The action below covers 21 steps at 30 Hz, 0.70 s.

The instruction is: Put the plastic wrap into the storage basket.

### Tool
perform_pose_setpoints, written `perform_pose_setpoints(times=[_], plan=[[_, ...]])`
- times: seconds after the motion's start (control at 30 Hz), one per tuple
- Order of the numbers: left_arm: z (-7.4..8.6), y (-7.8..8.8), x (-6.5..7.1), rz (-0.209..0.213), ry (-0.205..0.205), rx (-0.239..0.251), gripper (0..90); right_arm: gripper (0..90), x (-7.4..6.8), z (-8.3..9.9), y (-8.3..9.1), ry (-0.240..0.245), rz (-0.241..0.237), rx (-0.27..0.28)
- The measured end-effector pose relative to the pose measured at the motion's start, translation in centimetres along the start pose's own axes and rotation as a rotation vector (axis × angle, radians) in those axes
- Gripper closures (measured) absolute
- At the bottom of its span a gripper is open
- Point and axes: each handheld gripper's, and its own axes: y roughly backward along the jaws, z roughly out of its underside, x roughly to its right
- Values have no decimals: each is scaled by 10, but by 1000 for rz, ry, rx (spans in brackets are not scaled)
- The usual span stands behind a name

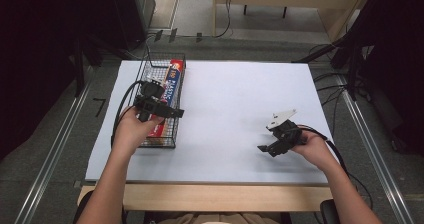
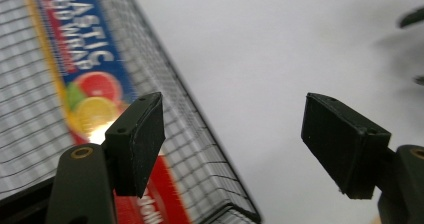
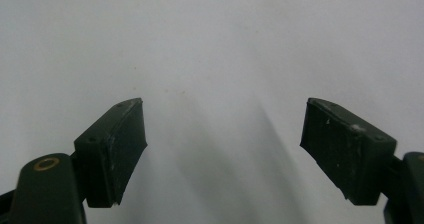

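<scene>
Trouble can come from your left gripper (image 1: 172,112); its fingers (image 2: 137,144) are wide open with nothing in them, low by the wire basket (image 1: 176,76); they may catch its rim and tip it; the plastic wrap box (image 1: 171,84) lies inside; your right gripper (image 1: 264,148) rests open on the surface (image 1: 230,104).

Left tool (image 1: 167,112) held in the left hand (image 1: 131,130) above the basket (image 1: 172,134), near its front end; jaws wide apart, nothing between them. Right tool (image 1: 266,148) held low in the right hand (image 1: 312,146), well right of the basket; jaws wide apart, nothing gripped. Both forearms bare.
</scene>
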Motion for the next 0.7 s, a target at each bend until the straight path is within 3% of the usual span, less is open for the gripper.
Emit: perform_pose_setpoints(times=[0.13,0.27,0.33,0.47,0.7], plan=[[4,-6,11,29,-63,-20,256,185,0,-1,1,-6,-13,8],[6,-15,25,106,-116,-17,258,185,-2,-1,0,-1,-19,4],[5,-21,33,124,-150,-31,258,185,-2,-3,-1,-1,-22,9],[4,-32,43,161,-182,-61,258,186,-3,-5,-3,4,-35,11],[3,-46,59,173,-243,-73,253,184,-5,-3,-3,8,-29,-7]])
